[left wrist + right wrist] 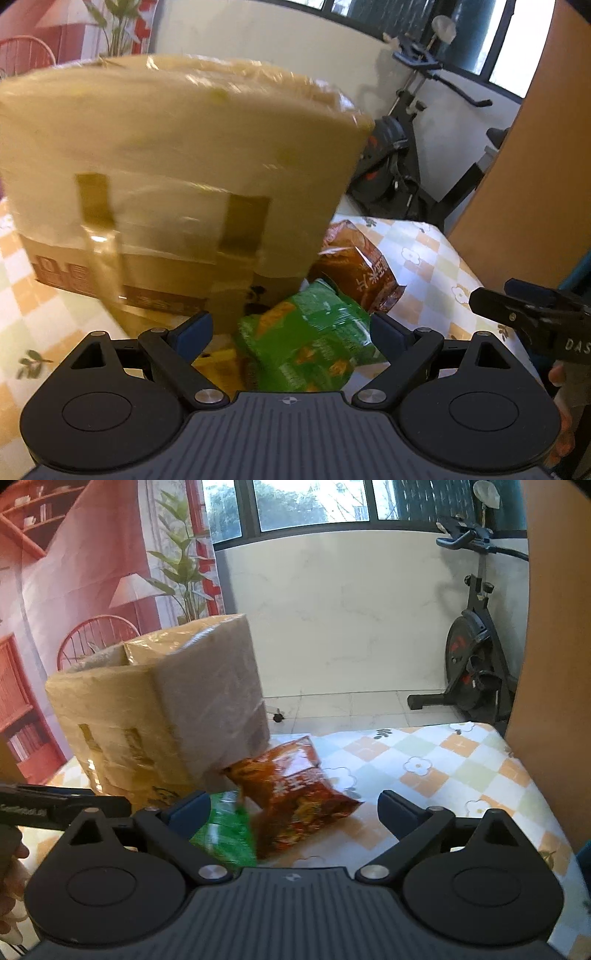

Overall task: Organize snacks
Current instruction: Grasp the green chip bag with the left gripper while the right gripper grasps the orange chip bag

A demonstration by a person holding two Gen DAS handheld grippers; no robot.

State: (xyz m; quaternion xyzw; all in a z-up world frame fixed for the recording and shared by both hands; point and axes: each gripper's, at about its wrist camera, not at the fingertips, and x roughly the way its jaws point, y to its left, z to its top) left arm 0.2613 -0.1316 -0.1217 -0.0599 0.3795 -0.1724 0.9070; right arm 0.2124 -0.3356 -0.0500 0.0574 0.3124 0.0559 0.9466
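Note:
A green snack bag (pixel 308 343) lies on the checked tablecloth between the wide-apart fingers of my left gripper (pixel 291 328), which is open. A brown-red snack bag (pixel 360 264) lies just beyond it, against the taped cardboard box (pixel 177 177). In the right wrist view my right gripper (pixel 293 808) is open, with the red bag (pixel 295 797) ahead between its fingers and the green bag (pixel 225 830) by its left finger. The box (pixel 159 709) stands to the left, open at the top.
The table (pixel 461 768) has a checked flower cloth and ends at the far edge. An orange panel (pixel 554 664) stands at the right. An exercise bike (pixel 476 657) stands on the floor beyond. The other gripper (pixel 532 317) shows at the right edge of the left wrist view.

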